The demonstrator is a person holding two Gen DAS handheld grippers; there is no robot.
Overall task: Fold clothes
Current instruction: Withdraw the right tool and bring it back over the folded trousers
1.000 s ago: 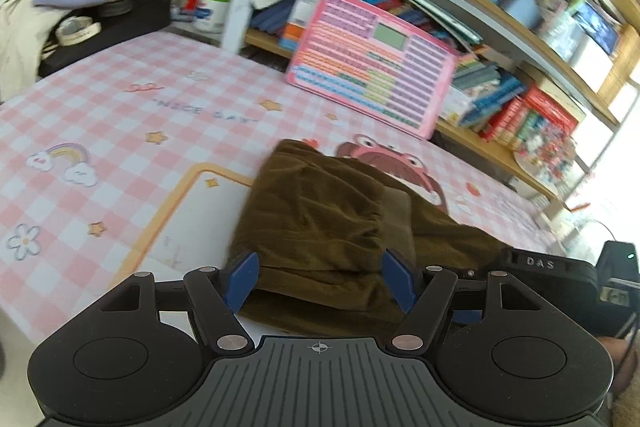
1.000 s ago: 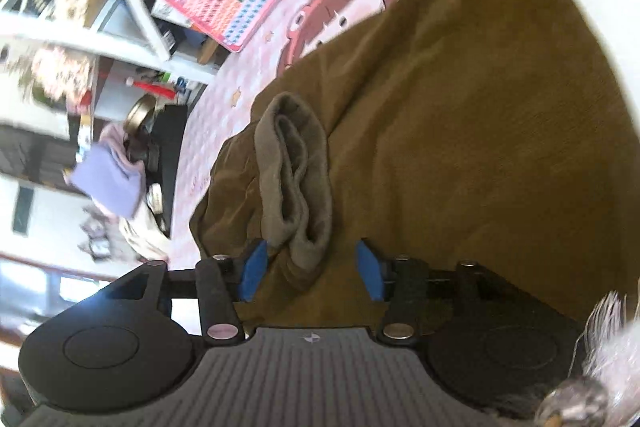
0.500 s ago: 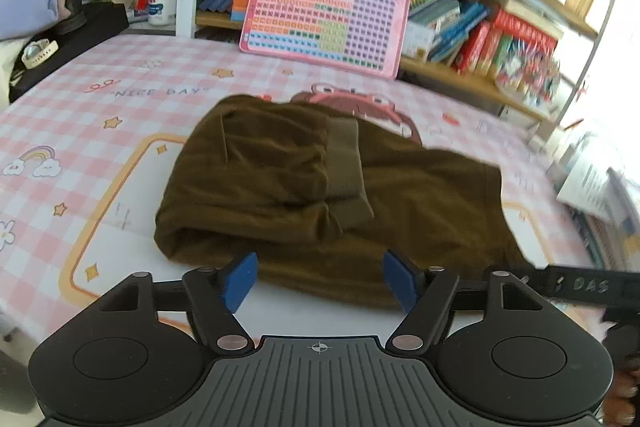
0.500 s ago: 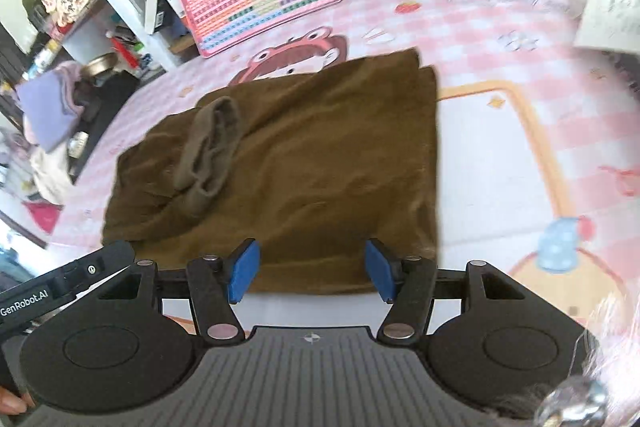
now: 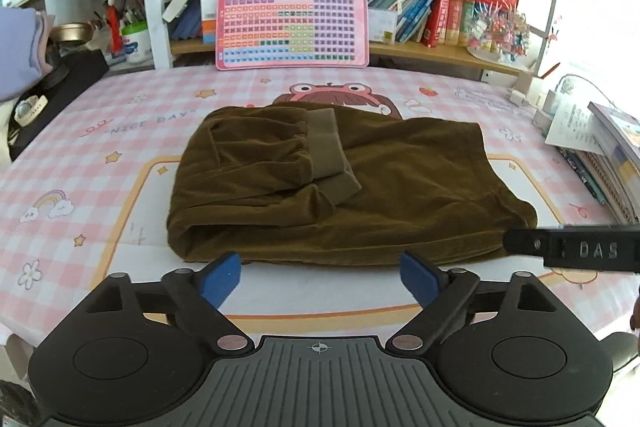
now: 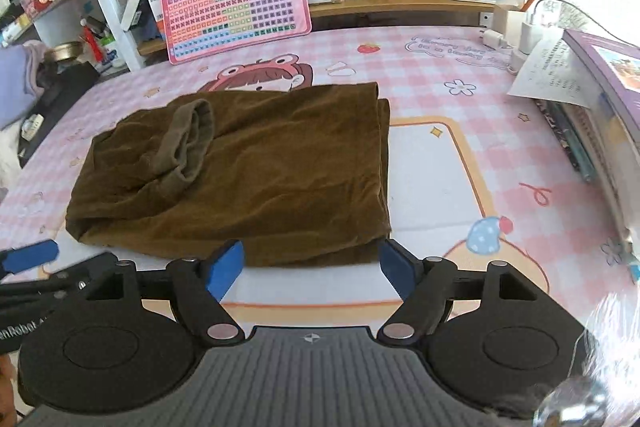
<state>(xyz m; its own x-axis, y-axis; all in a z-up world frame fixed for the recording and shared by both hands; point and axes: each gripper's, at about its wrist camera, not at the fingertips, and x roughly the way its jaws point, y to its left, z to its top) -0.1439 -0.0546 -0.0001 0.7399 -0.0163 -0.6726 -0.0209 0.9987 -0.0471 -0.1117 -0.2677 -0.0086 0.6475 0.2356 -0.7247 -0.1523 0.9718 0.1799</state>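
Left wrist view: folded brown trousers (image 5: 328, 187) lie on the pink checked bench (image 5: 100, 147). Both left gripper (image 5: 320, 277) and right gripper (image 6: 312, 267) hover before them, jaws just spread wider, nothing between.

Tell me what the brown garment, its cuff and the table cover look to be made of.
Brown garment: soft, matte cloth, likely fine corduroy or velour, judging by its faint ribbing and deep, rounded folds. Cuff: lighter, greyer ribbed knit, seemingly stretchy; it holds a neat band where it is turned back. Table cover: smooth printed sheet in pink check, probably plastic or coated cloth, since it lies flat with a slight sheen.
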